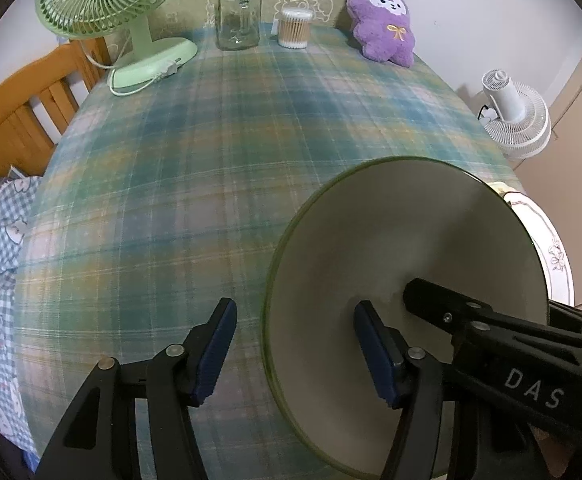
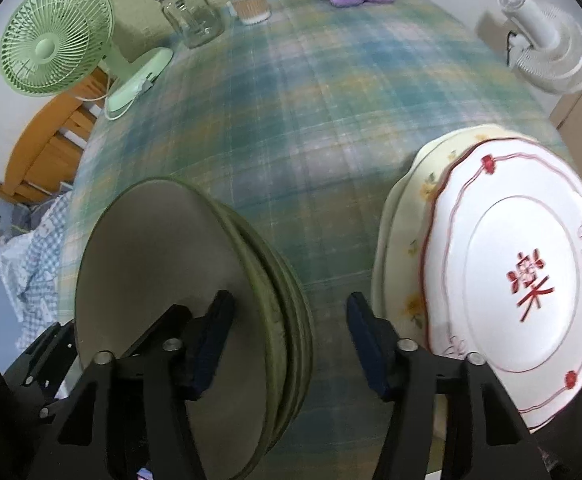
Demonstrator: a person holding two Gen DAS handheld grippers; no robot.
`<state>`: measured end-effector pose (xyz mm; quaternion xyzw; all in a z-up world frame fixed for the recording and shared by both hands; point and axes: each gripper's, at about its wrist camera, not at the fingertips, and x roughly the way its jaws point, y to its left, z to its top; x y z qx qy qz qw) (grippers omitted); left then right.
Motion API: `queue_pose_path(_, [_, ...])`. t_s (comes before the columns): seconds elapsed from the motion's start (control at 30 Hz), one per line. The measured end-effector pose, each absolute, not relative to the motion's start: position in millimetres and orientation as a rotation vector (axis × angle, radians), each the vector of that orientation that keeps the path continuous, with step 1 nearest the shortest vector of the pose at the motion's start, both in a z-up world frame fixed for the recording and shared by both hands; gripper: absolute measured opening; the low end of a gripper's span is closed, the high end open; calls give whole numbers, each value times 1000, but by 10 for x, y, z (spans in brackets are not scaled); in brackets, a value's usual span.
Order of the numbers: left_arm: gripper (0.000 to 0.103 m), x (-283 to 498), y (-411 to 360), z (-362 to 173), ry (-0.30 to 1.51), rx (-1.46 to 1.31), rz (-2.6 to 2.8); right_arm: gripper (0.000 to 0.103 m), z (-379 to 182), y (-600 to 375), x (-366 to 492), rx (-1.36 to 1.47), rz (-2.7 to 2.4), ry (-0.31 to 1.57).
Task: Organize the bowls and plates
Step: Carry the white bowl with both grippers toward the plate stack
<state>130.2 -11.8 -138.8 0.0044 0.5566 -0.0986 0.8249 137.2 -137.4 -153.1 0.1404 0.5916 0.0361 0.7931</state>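
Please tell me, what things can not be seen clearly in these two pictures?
- Green bowls, right wrist view: the gripper hides the lower part; how many are stacked is unclear.
- Yellow plate, right wrist view: mostly covered by the white plate.
- White plate, left wrist view: only a sliver shows behind the green bowls.
- Glass jar: contents too small to tell.

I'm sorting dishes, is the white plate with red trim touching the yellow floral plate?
Touching. The right wrist view shows the red-trimmed plate lying on the floral plate.
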Motion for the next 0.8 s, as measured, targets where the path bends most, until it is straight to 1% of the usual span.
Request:
queue_pose_path(0.03, [57,1300,-124,-1386,1185,8,-215,53,-1526,-1365,1367,300,79,1273])
queue_pose_path(0.13, [55,1317,-119,-1397,1200,-12,-230,50,-1520,-1364,1373,305,81,1278])
queue_pose_path(0.2, [54,1327,-126,-1399,1206,-18,-233,45,-1512,-1357,1391,301,86,1281])
queue_pose_path(0.23, [52,1328,-132,-1395,1208,-16,-235,44,-1503,-1339,1397,291,89,1281])
queue_pose_path(0.27, [50,1326,-143,-1391,1210,-14,-237,40,-1493,-1321,1401,280,91,1280])
queue_pose_path(0.3, [44,1320,-158,-1383,1211,-14,-242,39,-1477,-1288,1402,261,89,1278])
queue_pose_path(0.5, [41,1324,-176,-1366,1225,-12,-224,39,-1472,-1289,1416,260,78,1297])
queue_pose_path(0.8, [40,1301,-186,-1304,1225,-1,-221,39,-1430,-1297,1395,269,60,1317])
